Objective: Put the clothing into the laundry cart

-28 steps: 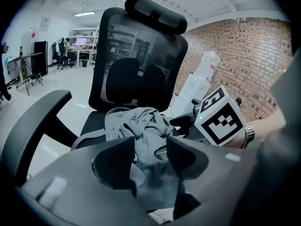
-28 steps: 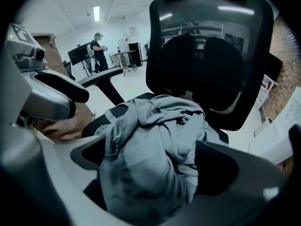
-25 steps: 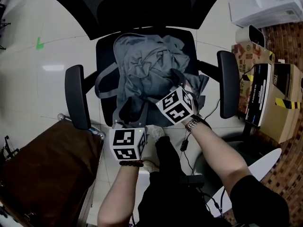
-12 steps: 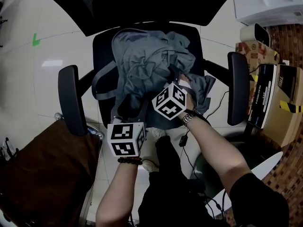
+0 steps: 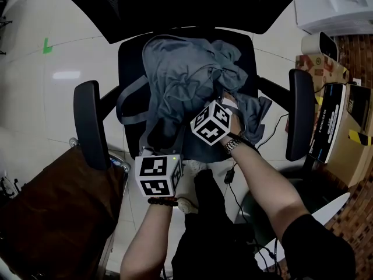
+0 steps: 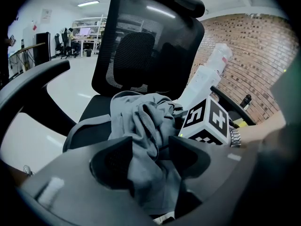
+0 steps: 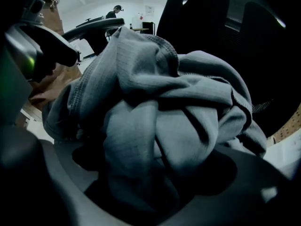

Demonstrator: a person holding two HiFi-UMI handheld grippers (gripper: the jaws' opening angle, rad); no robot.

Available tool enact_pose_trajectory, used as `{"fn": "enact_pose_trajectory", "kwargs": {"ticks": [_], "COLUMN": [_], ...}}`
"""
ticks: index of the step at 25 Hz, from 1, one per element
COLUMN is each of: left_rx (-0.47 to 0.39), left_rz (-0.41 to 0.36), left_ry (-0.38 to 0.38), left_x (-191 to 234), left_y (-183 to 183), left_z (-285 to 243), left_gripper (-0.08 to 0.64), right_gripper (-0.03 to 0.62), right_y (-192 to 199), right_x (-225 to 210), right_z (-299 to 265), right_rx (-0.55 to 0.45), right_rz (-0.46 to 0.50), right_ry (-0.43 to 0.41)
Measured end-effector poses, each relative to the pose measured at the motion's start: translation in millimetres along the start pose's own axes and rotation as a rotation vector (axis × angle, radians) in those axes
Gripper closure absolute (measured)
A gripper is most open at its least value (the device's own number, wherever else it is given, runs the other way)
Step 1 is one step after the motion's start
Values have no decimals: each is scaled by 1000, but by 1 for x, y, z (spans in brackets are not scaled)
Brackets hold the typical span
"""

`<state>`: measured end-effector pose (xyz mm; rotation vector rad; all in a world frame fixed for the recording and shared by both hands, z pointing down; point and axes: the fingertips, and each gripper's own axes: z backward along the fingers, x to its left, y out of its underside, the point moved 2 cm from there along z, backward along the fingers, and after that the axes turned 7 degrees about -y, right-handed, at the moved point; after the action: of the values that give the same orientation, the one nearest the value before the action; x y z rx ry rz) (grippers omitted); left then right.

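A crumpled grey garment (image 5: 186, 80) lies heaped on the seat of a black office chair (image 5: 131, 57). My left gripper (image 5: 157, 151) is at the seat's front edge. Its jaws stand wide apart, and a hanging fold of the grey garment (image 6: 141, 126) lies loosely between them in the left gripper (image 6: 150, 152) view. My right gripper (image 5: 230, 102) is dug into the heap's right side. In the right gripper (image 7: 150, 173) view a bunched fold of the garment (image 7: 160, 121) fills the gap between its jaws. The brown laundry cart (image 5: 52, 214) stands at the lower left.
The chair's armrests (image 5: 93, 121) (image 5: 300, 112) flank the seat, and its tall mesh back (image 6: 141, 46) rises behind. Cardboard boxes (image 5: 344, 133) and a white appliance (image 5: 338, 4) stand at the right. A cable (image 5: 233, 185) trails on the tiled floor by the person's legs.
The head view has drawn a little closer to the chair. My right gripper has pushed slightly deeper into the garment. The left gripper stays at the seat's front edge.
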<state>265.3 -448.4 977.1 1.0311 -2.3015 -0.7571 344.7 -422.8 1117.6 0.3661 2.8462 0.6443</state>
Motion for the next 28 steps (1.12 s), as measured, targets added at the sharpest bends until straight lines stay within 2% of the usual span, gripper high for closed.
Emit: {"fn": "enact_pose_trajectory", "kwargs": {"ticks": [6,10,16,22,28], "left_rx": [4,-4,-29,-56,-78], "left_rz": [8,1,-8,-20,-38], "left_ry": [-8,-8,-14,-24,-34], "left_x": [3,-1,-4,-13,-28], "left_y": [1,-6,-12,-31,-54], "left_z": [4,11,28,53,83], "left_gripper": [336,336,336,336,336], "right_gripper": [122,244,385,434,451], "right_y": [-3,-4,-10,-26,-39], "right_x": [2,2,7,15,26], "right_z": [2,9,27,65,111], "right_rx": [3,5,-22,-103,-166], "right_rz": [-23,-38,-60,-89,-97], "right_ry": [-30,-30,-26,-6,2]}}
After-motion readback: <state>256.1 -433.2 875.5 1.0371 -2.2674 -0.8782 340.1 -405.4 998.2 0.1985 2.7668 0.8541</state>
